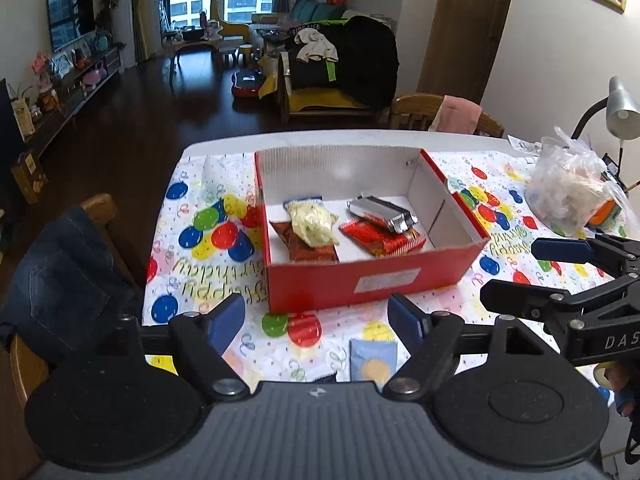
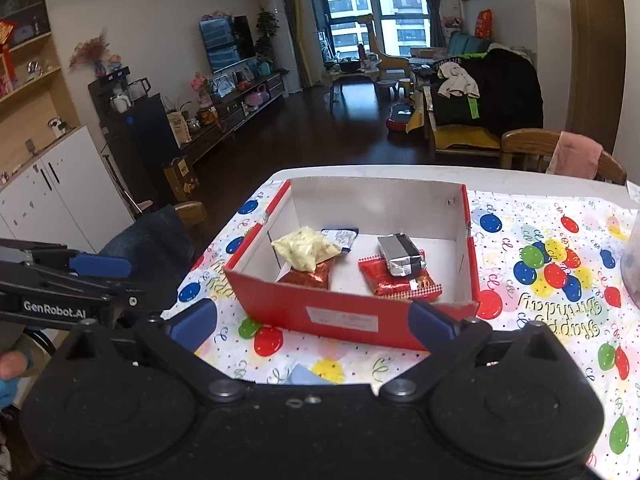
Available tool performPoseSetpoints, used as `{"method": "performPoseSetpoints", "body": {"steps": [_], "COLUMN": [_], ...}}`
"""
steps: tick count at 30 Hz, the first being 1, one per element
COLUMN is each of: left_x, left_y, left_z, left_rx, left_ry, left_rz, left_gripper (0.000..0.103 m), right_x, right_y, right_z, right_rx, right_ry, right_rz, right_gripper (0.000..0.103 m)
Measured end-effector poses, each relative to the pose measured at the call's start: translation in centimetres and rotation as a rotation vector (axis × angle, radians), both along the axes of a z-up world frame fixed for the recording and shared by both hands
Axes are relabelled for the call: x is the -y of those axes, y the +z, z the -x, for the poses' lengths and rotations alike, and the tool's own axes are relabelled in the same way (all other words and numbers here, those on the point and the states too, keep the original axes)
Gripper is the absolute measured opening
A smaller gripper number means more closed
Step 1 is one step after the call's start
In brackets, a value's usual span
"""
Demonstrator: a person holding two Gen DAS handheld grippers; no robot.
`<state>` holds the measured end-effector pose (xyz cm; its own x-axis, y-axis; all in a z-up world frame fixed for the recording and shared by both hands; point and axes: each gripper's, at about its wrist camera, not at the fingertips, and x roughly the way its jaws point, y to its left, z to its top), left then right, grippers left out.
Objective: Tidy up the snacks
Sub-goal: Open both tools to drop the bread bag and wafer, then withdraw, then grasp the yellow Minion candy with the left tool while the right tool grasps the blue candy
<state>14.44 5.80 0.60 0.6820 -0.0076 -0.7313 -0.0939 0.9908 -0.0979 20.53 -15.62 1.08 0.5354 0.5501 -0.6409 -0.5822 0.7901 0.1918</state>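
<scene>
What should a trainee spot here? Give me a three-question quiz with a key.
1. True or false: the silver packet lies on a red packet inside the box.
2. What lies on the tablecloth in front of the box? A) a light blue packet B) a spoon C) a cup
3. Does either hand-held gripper, left or right, hold anything?

Key: 1 true; 2 A; 3 no, both stand open and hold nothing.
</scene>
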Motion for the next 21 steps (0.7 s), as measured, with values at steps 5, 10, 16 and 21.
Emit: {"method": "performPoseSetpoints", "body": {"steps": [5,10,16,21], "left_x": [-1.1,-1.4,-1.9,-1.7], "left_y": [-1.6,-3.8,-7.2,-9.7], "left_z": [1.6,3.1,3.8,3.6], "left_rx": [-0.034,-0.080,-0.168,-0.263], "left_ry": [0.014,0.004,0.033,0.021], "left_rz": [0.033,0.031,0.036,0.022], "left_gripper": [0.079,0.079,0.079,0.079], "right_x": [-0.3,-0.4,-1.0,-1.3], "right_y": [-1.5,-3.1,-6.0,-8.6], "right_z": [1.6,2.8,5.0,5.1], "right_rx": [-0.017,-0.047,-0.074,-0.173], "right_ry": [0.015,0.026,0.072,0.049], "right_rz": [0.023,0.060,0.140,0.216], "right_gripper": [0.103,0.103,0.103,0.102]}}
